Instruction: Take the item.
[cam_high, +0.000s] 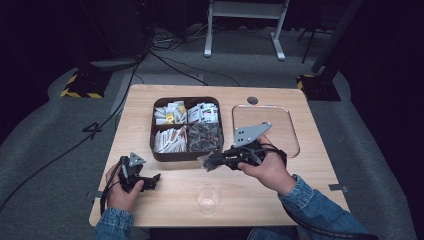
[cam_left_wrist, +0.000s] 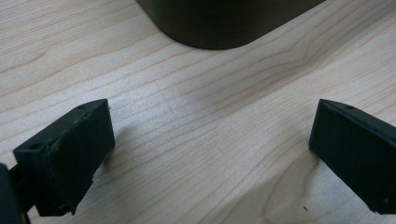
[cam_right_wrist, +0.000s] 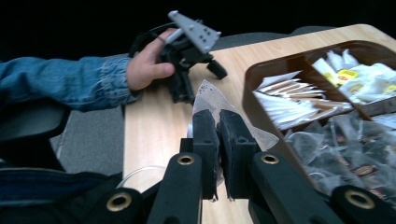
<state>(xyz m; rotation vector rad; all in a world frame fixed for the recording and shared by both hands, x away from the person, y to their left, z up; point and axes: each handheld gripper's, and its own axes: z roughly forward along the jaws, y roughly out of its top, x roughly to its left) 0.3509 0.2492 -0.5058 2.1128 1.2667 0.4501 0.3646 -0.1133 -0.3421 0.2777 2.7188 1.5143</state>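
My right gripper (cam_high: 210, 162) is shut on a grey translucent sachet (cam_right_wrist: 209, 98), held just in front of the brown divided tray (cam_high: 182, 157) at its near right corner. The sachet's edges stick out on both sides of the jaws (cam_right_wrist: 218, 119). The tray's near right compartment (cam_right_wrist: 345, 149) holds several similar dark sachets. The other compartments hold white and orange packets (cam_high: 170, 140). My left gripper (cam_high: 151, 181) rests on the table to the left of the cup, its jaws wide open (cam_left_wrist: 212, 126) over bare wood, with nothing between them.
A clear plastic cup (cam_high: 207, 198) stands near the table's front edge, between the two hands. A clear shallow tray (cam_high: 292, 131) lies to the right of the brown tray. The brown tray's dark corner (cam_left_wrist: 224, 23) lies just ahead of the left jaws.
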